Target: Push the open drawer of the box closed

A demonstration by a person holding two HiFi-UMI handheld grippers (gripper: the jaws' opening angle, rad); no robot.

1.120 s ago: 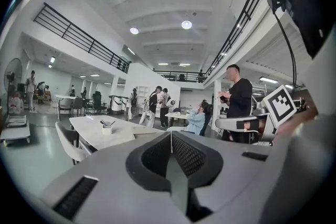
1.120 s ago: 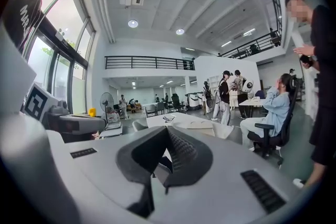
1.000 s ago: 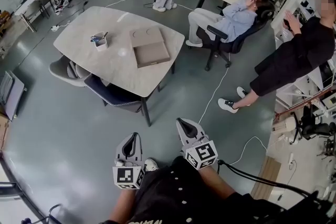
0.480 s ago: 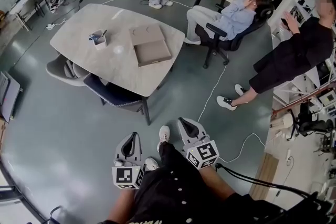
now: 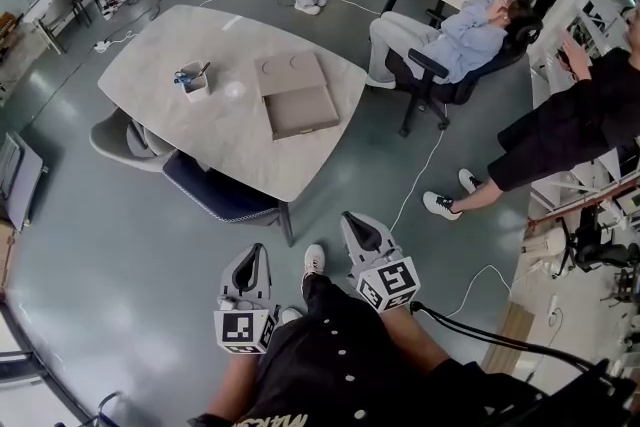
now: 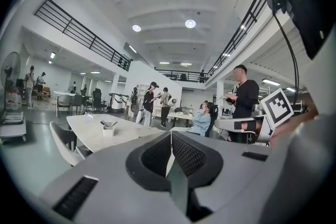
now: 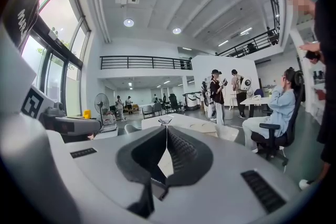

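Box (image 5: 288, 73) rests on the far tabletop (image 5: 205, 130) with its drawer (image 5: 302, 111) extended toward the near side. Left gripper (image 5: 254, 252) and right gripper (image 5: 352, 221) hang near, well apart from it, fingers together on nothing.

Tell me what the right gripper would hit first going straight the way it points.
Likely the table, its near edge: the right gripper, shut, points at it, only floor between. Height is unclear; it might pass above.
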